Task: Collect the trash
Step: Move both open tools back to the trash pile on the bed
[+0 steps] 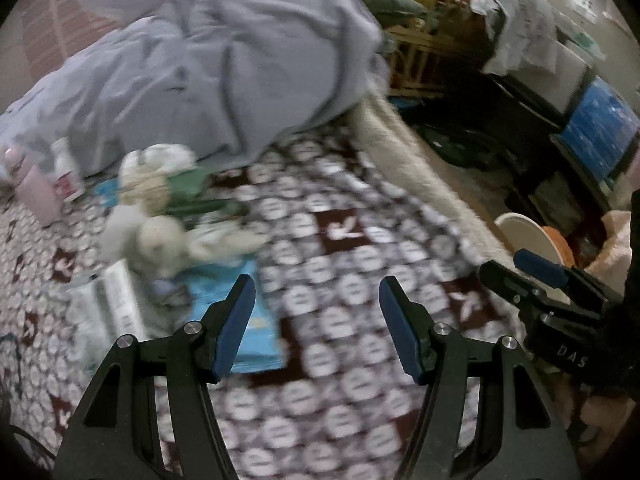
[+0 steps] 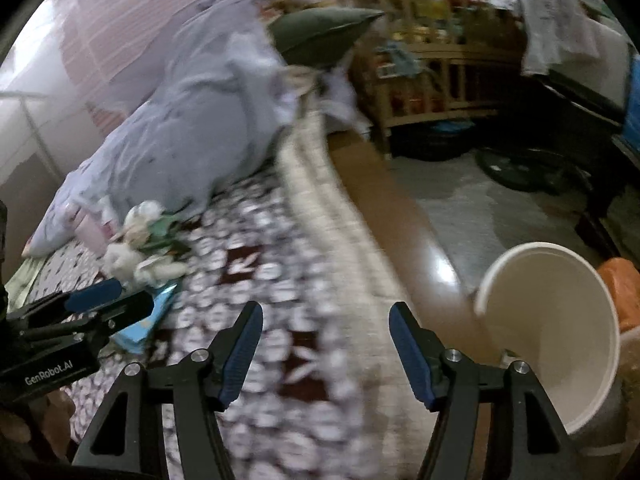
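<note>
Trash pile (image 1: 160, 216) heaped on the patterned bed cover (image 1: 340, 288): crumpled white tissues (image 1: 160, 248), a green wrapper (image 1: 188, 188), a blue packet (image 1: 244, 320), a white box (image 1: 120, 304), all touching or overlapping, just below the grey duvet (image 1: 224, 80). Too blurred to tell the pieces apart more finely. Nothing picked up yet, by the look of it; approach step, both tools empty. Left hand-held gripper (image 1: 318, 326) hovering over the cover, jaws spread wide, blue packet just beside its left finger. Right hand-held gripper (image 2: 326, 348) likewise spread and holding nothing, near the bed's edge. White bucket (image 2: 552, 344) down on the floor beside the bed, mouth tilted toward the right camera, probably the bin. Next, likely: swing the left tool leftward onto the pile, straddle one light piece, close gently, carry across to the bucket.
</note>
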Tool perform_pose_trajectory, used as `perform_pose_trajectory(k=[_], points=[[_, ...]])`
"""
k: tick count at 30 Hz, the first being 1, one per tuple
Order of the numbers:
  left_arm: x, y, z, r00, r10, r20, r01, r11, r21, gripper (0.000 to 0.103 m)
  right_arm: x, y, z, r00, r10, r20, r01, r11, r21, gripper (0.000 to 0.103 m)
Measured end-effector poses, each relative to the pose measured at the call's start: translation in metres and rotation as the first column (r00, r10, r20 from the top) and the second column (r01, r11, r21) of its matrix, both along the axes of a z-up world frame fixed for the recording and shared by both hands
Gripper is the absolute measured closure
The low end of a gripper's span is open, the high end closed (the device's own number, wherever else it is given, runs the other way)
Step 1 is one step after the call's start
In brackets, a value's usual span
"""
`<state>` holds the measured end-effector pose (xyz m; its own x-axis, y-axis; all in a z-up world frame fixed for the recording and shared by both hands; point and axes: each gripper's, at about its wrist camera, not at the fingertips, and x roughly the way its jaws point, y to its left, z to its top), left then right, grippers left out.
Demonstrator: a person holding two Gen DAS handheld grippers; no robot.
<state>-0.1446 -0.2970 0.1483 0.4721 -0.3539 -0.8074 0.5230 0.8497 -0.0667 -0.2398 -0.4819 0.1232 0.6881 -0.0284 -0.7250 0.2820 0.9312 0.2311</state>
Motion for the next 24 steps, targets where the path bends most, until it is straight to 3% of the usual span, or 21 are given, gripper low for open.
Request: perform_pose_trajectory(k=[13,18,24], points=[[0.024,0.124,0.000,0.980,0.197,0.002,-0.197,0.980,0.025,0.040,0.050,0.085,-0.003,0.982,0.184,-0.033,-0.183,0.983,0.021,0.038],[0.033,0.179,-0.007,0.956,0.290,-0.032,-0.290,0.957,0.020,0.040,0.071,0.110,-0.010,0.971,0.232,-0.060,-0.229,0.972,0.057,0.033],[0.049,0.231,-0.016,0.914,0.381,-0.138,-0.390,0.920,-0.043,0.040,0.102,0.145,-0.026,0.951,0.287,-0.112,-0.275,0.955,0.111,0.031]])
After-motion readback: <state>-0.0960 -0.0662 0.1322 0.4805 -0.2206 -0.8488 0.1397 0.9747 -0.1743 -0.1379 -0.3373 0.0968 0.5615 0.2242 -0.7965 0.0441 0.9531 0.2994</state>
